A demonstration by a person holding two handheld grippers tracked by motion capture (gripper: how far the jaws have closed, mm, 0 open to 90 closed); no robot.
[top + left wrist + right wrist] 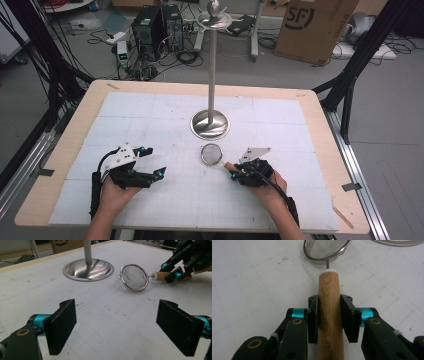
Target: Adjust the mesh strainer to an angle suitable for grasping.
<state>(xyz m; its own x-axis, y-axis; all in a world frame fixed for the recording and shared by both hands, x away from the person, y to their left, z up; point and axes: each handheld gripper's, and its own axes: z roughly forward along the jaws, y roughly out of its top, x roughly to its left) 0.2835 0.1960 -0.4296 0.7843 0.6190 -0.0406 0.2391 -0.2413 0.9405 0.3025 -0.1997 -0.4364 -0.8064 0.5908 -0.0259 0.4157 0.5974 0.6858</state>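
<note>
Right gripper (329, 320): clamped on the wooden handle (329, 315) of the strainer (211, 154), pads pressing both sides of it; sits near the front edge of the worktop (320, 145), right of centre; also seen far off in the left gripper view (175, 275).
Strainer: small round metal mesh one, just in front of the stand's base, about mid-worktop; mesh bowl tipped up on its rim in the left gripper view (134, 277), small loop on the far side of the rim; handle points back toward the right hand (272, 192).
Handle: light wood, white cap at the strainer end, printed lettering along it.
Left gripper (117, 325): wide, nothing between the pads, above bare mat; in the high view it is near the front-left part of the worktop (147, 162), well apart from the strainer.
Stand (211, 75): tall metal pole on a round shiny base (210, 125), upright at worktop centre, toward the back.
Worktop: pale wood edge, white gridded mat (150, 115) over most of it.
</note>
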